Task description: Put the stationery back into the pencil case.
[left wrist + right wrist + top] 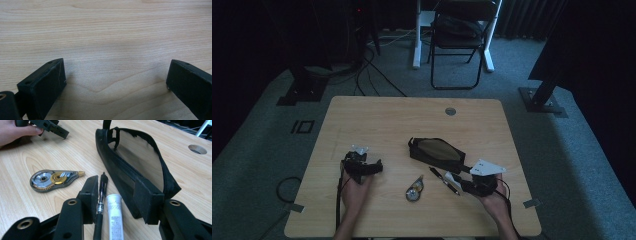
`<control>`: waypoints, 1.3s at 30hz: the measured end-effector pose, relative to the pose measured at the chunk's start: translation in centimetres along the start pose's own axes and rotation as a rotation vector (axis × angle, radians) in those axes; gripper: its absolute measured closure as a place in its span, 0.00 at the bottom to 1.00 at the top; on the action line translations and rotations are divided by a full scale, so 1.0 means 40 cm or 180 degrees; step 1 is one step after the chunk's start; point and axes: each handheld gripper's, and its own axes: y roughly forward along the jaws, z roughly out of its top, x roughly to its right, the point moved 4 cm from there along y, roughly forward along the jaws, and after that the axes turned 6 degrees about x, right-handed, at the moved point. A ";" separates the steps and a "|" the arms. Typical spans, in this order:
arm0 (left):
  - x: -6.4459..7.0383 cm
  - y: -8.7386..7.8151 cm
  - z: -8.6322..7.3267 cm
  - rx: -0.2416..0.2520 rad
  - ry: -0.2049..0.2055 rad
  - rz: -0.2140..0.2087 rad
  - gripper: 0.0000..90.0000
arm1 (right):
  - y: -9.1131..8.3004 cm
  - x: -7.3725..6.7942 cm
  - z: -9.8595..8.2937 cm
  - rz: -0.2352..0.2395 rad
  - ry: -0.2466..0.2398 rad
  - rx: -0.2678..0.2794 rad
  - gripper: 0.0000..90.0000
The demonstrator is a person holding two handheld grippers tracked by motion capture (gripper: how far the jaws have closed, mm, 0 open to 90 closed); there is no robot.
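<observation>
Matt pale wood-grain table (pixel 377 120); black pouch (pixel 140 162), probably woven cloth; glossy plastic correction-tape roller (pixel 53 178); smooth white tube (pixel 115 216).

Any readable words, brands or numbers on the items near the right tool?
None can be read.
White tube: grey print, too blurred.
Correction tape dispenser: label marks, too small.
Black pen: clear band, no legible text.
Black pouch: no lettering seen.
</observation>
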 end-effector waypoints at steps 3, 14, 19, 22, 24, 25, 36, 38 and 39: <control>0.000 0.000 0.000 0.0001 -0.0001 0.0002 0.03 | 0.001 -0.001 -0.006 0.0003 -0.0001 -0.0010 0.63; 0.000 0.000 0.000 0.0000 -0.0001 0.0004 0.03 | 0.023 -0.002 -0.038 -0.0020 -0.0009 -0.0193 0.71; 0.000 0.000 0.000 -0.0001 0.0000 0.0004 0.03 | 0.028 0.002 -0.058 -0.0013 0.0023 -0.0264 0.74; 0.000 0.000 0.000 0.0000 0.0000 0.0004 0.03 | 0.030 0.004 -0.070 -0.0025 0.0050 -0.0301 0.76; 0.000 0.000 0.000 0.0000 -0.0002 0.0004 0.03 | 0.031 0.006 -0.076 -0.0030 0.0058 -0.0320 0.76; 0.000 0.000 0.000 -0.0001 -0.0001 0.0004 0.03 | 0.031 0.007 -0.080 -0.0030 0.0060 -0.0331 0.76; 0.000 0.000 0.000 -0.0001 0.0000 0.0004 0.03 | 0.028 0.006 -0.113 -0.0019 0.0113 -0.0432 0.76; 0.000 0.000 0.000 -0.0001 0.0000 0.0004 0.03 | 0.028 0.006 -0.117 -0.0009 0.0120 -0.0440 0.76; 0.000 0.000 0.000 -0.0001 -0.0001 0.0004 0.03 | 0.028 0.005 -0.119 -0.0011 0.0125 -0.0449 0.76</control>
